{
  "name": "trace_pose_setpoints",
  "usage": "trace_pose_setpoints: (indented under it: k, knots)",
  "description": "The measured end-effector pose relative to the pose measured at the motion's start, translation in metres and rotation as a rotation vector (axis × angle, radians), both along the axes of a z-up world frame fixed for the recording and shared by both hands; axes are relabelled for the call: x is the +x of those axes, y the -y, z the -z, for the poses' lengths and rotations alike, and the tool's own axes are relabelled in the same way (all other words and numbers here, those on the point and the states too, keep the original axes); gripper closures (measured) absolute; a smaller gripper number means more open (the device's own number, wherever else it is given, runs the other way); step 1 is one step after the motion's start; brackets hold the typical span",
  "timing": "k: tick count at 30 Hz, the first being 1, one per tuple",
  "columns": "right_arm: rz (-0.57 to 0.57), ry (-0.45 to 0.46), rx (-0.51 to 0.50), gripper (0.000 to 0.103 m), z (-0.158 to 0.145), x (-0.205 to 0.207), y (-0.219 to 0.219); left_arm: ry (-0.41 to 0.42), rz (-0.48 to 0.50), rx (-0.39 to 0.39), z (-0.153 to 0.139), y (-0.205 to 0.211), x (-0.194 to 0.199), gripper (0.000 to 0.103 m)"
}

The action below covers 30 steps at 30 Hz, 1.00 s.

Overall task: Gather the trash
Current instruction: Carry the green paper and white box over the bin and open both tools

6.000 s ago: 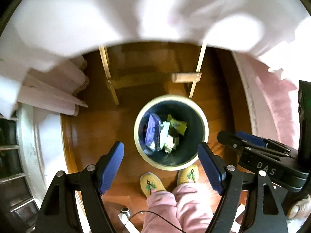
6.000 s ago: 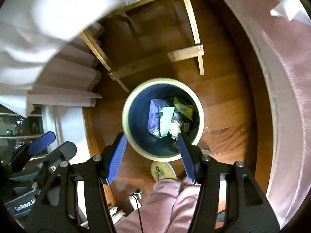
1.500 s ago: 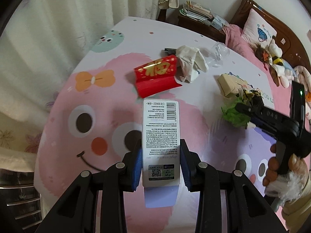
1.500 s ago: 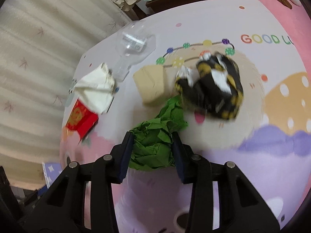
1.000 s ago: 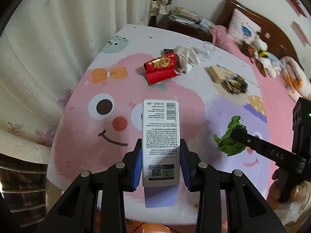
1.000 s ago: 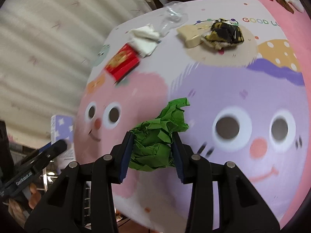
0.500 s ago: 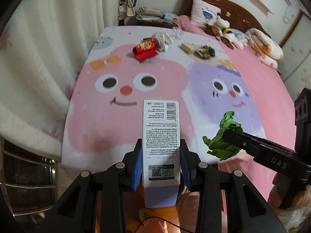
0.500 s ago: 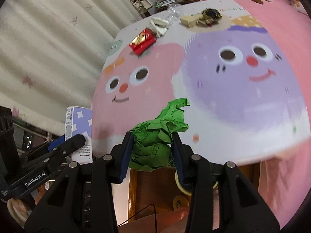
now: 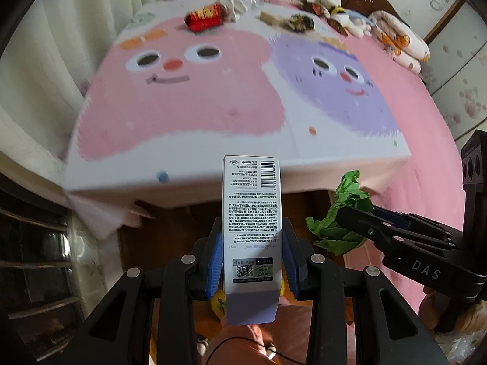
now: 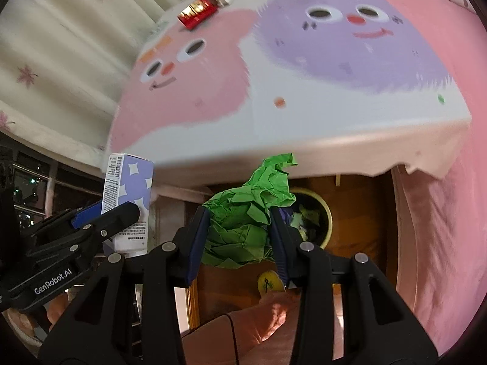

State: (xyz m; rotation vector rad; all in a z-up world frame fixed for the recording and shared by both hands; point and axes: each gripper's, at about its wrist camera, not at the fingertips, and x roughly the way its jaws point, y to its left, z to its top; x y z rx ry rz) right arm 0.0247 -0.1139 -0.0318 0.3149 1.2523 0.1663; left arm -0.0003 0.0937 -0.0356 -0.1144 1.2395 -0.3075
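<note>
My left gripper [image 9: 252, 263] is shut on a tall white and lilac carton [image 9: 252, 219] with printed text and a barcode; the same carton [image 10: 127, 200] shows at the left of the right wrist view. My right gripper [image 10: 239, 237] is shut on a crumpled green paper wad [image 10: 252, 210], which the left wrist view shows as the green wad [image 9: 344, 213]. Both are held off the near edge of the table [image 9: 182, 97]. A round bin [image 10: 316, 216] with trash inside stands on the wooden floor, partly hidden behind the green wad.
A red packet [image 9: 204, 18], white crumpled paper, a tan box and a dark wrapper [image 9: 299, 21] lie at the table's far end. A curtain [image 10: 61, 45] hangs at the left, a pink bed [image 9: 426, 115] lies at the right. The person's pink trouser leg [image 10: 258, 328] and yellow slipper [image 10: 269, 283] are below.
Both grippers closed on the carton and green wad on the table, then pulled back and down past the near table edge. The floor and bin have come into view.
</note>
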Motion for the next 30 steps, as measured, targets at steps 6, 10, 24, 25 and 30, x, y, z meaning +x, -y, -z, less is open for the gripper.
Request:
trace_pose_setpoints:
  k: [6,10,24,25,30]
  knots:
    - [0.014,-0.088,-0.018,0.067,0.06,-0.013,0.017,-0.09,-0.008,-0.022,0.065,0.021,-0.009,0.068]
    - [0.024,-0.149,-0.027,0.067,0.12,-0.018,0.03,-0.148,-0.027,-0.032,0.118,0.033,-0.008,0.068]
    - [-0.035,-0.275,-0.038,0.066,0.303,-0.017,0.042,-0.221,-0.032,0.039,0.289,0.078,0.01,0.068]
    - [-0.04,-0.276,-0.038,0.066,0.312,-0.015,0.041,-0.223,-0.026,0.047,0.297,0.08,0.01,0.068]
    - [-0.056,-0.282,-0.025,0.05,0.339,-0.007,0.04,-0.239,-0.016,0.084,0.326,0.089,0.013,0.051]
